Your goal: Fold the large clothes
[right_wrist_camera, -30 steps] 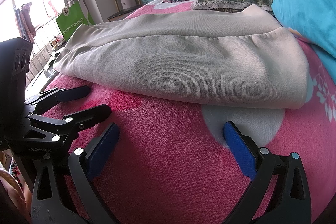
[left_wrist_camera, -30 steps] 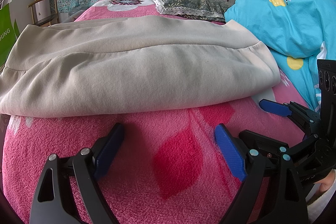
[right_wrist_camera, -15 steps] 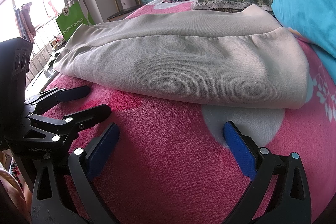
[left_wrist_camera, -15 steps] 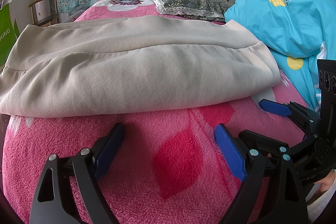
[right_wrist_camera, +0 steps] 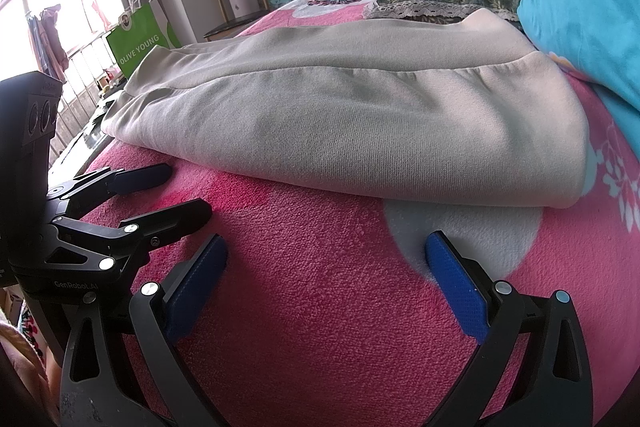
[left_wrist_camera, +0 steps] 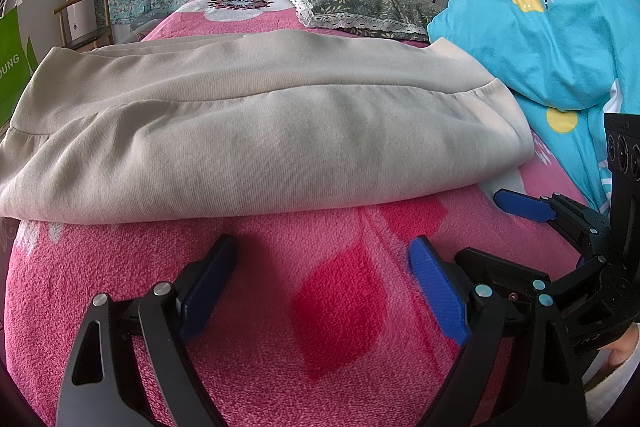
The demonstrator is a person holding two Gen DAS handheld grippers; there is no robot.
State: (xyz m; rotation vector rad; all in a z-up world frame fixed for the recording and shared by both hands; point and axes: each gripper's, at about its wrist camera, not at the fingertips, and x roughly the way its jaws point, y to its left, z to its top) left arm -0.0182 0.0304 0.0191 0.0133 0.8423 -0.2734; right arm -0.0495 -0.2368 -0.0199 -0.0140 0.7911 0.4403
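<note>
Beige garment (left_wrist_camera: pixel 256 131) lies folded in layers across the pink blanket (left_wrist_camera: pixel 320 307), just beyond both grippers. Looks soft, thick, limp; probably light but floppy, so best pinched at the near folded edge or a corner. Left gripper (left_wrist_camera: pixel 320 283) and right gripper (right_wrist_camera: pixel 326 279): jaws wide, nothing between them. Only the right view shows the window (right_wrist_camera: pixel 52 7) and green bag (right_wrist_camera: pixel 140 43) whole.

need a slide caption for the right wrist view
Right claw open over the pink blanket, just short of the folded beige garment; left claw alongside.
</note>
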